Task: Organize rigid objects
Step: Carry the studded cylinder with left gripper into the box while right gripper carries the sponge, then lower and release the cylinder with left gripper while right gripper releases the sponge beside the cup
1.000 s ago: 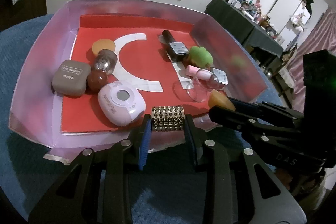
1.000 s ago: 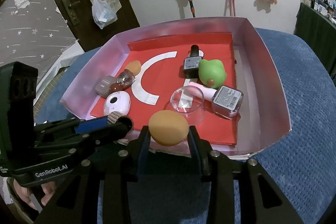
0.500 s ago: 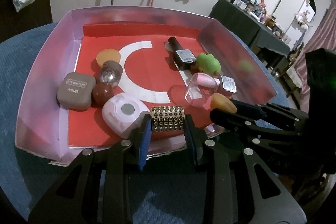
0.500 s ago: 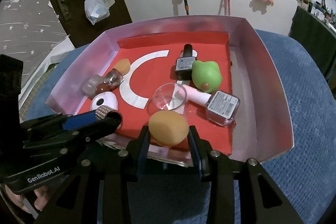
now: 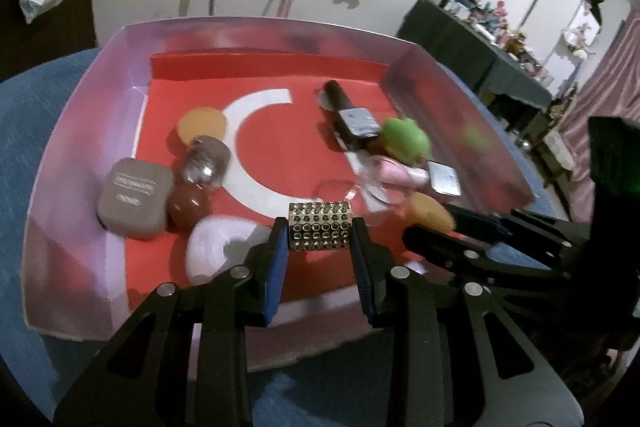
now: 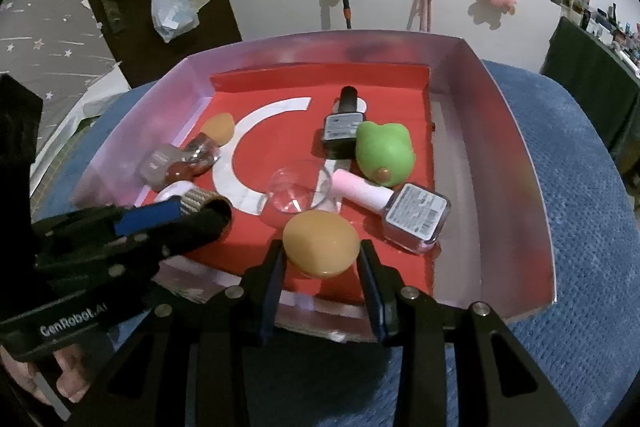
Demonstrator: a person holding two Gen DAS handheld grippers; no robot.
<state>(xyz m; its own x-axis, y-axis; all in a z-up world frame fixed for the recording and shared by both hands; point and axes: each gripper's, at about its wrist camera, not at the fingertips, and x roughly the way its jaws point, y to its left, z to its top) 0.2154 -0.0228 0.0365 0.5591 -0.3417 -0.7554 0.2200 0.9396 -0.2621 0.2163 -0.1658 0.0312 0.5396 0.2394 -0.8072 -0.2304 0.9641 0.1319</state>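
Left wrist view: your left gripper is clamped on the studded gold cylinder, one pad on each flat side, and it hangs over the near edge of the tray. Just beyond it on the red liner lie the blurred white round case and the clear glass dish. Toward the left edge you've got a cluster: the grey compact, the brown ball touching it, the silver-capped jar and an orange puff behind.

Right wrist view now: your right gripper is closed on the orange egg-shaped sponge, also over the near edge, with the glass dish right ahead of it. On the right half sit the green frog toy, the dark polish bottle beside it, and the pink-capped clear bottle lying on its side.

Both hands are loaded, so the job looks like setting these two down among their own kind. I'd take the sponge toward the far-left puff rather than dropping it here, where it could knock the dish. Keep the cylinder low and level before you let go; it looks likely to roll, so park it against the case or the tray's near wall. Move one hand at a time: the two grippers are near each other at the near edge.
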